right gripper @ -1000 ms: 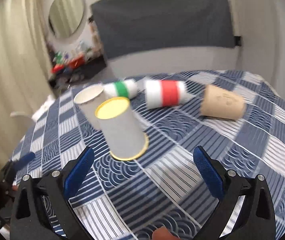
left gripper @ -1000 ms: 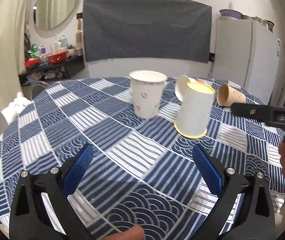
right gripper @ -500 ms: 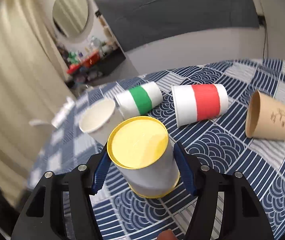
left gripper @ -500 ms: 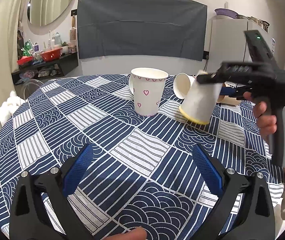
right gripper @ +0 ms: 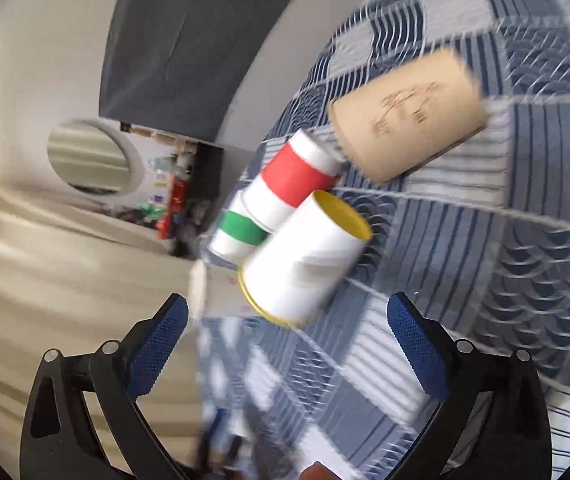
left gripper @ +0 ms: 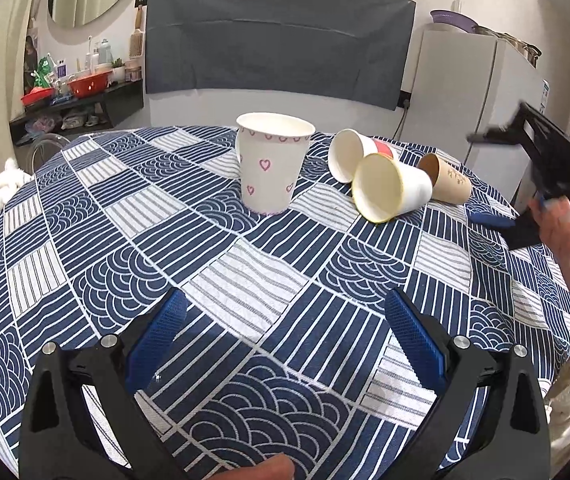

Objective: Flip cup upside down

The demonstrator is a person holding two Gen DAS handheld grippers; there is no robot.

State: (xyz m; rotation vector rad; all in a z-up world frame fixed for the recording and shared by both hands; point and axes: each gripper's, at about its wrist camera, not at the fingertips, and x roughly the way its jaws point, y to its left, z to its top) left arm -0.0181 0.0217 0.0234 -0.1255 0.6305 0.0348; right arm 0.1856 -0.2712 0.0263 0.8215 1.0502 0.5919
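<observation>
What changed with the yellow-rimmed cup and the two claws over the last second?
The right claw closed on the yellow-rimmed cup, which stood upside down, tipped it over and let go; it is open again and has drawn back. The cup now lies on its side on the tablecloth, mouth toward the left claw. The heart cup stayed upright, the other cups stayed lying, and the left claw stayed open.
</observation>
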